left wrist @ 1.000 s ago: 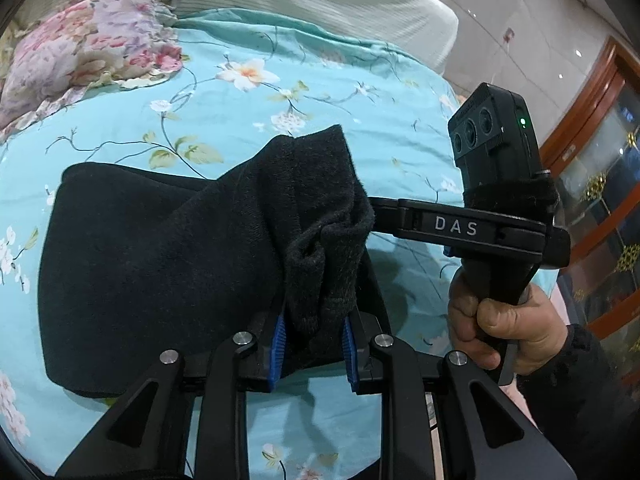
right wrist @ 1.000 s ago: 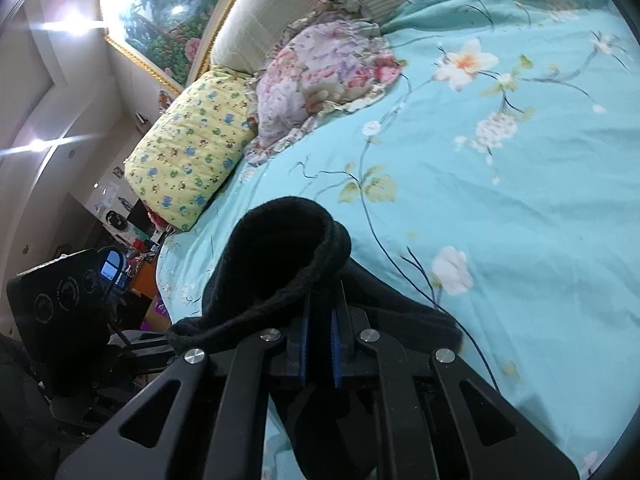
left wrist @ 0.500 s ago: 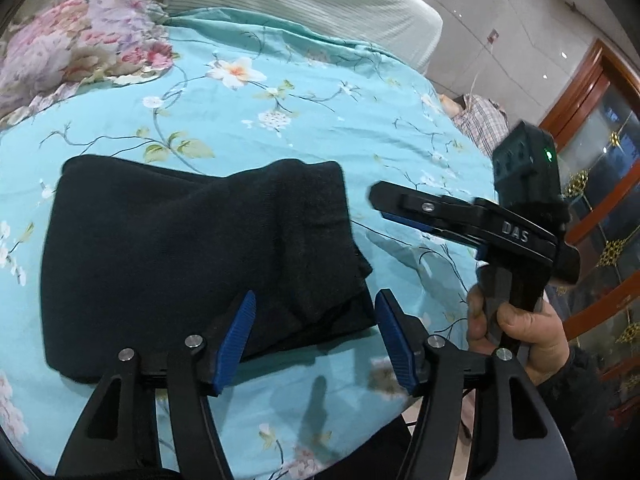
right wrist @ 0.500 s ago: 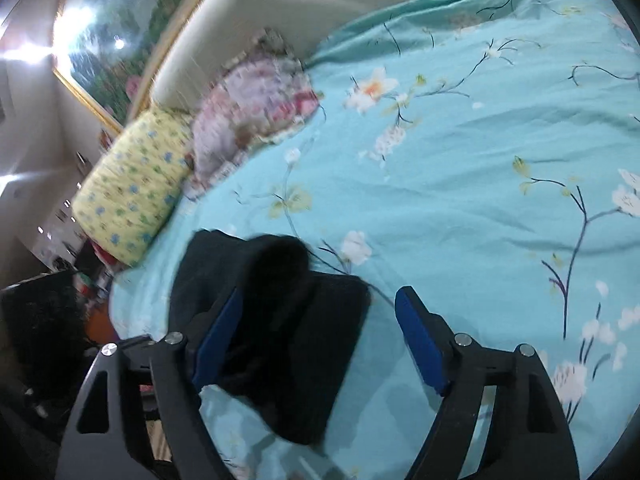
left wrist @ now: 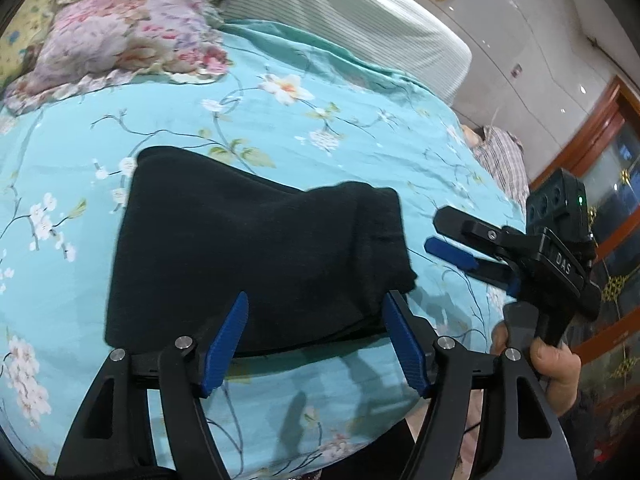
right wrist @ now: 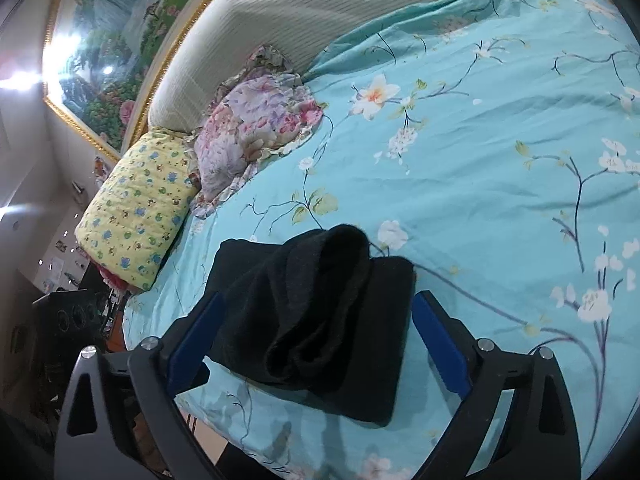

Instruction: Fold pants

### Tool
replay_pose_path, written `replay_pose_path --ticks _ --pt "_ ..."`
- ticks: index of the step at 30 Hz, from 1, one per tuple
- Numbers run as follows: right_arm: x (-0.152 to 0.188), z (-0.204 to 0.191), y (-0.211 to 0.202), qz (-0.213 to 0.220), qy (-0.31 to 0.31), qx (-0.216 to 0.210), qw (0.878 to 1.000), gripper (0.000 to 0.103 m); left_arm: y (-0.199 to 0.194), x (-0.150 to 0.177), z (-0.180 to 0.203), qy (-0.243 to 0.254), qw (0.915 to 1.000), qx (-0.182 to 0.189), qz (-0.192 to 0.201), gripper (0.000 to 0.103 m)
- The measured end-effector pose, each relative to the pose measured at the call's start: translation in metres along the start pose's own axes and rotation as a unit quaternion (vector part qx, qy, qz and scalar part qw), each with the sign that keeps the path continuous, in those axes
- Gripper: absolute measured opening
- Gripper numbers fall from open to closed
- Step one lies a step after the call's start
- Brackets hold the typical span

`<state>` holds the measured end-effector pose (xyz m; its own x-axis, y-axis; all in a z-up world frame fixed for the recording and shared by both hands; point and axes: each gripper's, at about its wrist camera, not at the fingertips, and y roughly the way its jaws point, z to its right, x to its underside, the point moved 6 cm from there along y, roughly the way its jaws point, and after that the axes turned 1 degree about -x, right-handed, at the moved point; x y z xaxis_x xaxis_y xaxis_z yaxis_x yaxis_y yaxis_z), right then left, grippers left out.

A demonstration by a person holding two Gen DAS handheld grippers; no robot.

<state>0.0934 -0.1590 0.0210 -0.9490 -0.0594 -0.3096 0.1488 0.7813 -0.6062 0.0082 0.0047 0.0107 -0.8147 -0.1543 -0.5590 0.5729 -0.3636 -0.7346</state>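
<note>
Folded black pants on the bed — both the left tool and the right tool spread wide, empty. Risk: the bulging top layer may spring open, unpressed.

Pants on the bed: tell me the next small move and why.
Probably press down the raised roll of fabric on the folded pants. Both the left gripper and the right gripper hang over them with jaws wide open, holding nothing, and the top layer bulges up rather than lying flat on the blue floral bedspread.
</note>
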Motion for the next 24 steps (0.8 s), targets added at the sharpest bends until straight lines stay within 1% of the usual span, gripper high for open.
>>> replay_pose_path --ticks 3,6,8,15,18,24 --pt "0.004 -0.002 0.005 -0.005 0.023 -0.002 1.000 0.095 -0.003 -0.003 -0.011 -0.014 0.9999 -0.008 0.005 0.071" --pt "0.009 -0.004 0.010 -0.011 0.033 0.014 0.999 0.095 -0.006 -0.005 -0.025 -0.033 0.9994 -0.010 0.007 0.072" --pt "0.012 -0.005 0.013 -0.014 0.037 0.025 0.999 0.095 -0.009 -0.007 -0.036 -0.049 0.9987 -0.007 0.010 0.073" --pt "0.018 -0.006 0.017 -0.013 0.048 0.048 0.998 0.096 -0.014 -0.012 -0.068 -0.086 0.9958 -0.024 0.021 0.074" --pt "0.020 -0.003 0.019 -0.015 0.058 0.051 0.997 0.096 -0.017 -0.012 -0.081 -0.098 0.9944 -0.034 0.024 0.074" --pt "0.023 -0.005 0.027 -0.022 0.061 0.057 0.996 0.096 -0.015 -0.013 -0.099 -0.118 0.9919 -0.040 0.021 0.074"
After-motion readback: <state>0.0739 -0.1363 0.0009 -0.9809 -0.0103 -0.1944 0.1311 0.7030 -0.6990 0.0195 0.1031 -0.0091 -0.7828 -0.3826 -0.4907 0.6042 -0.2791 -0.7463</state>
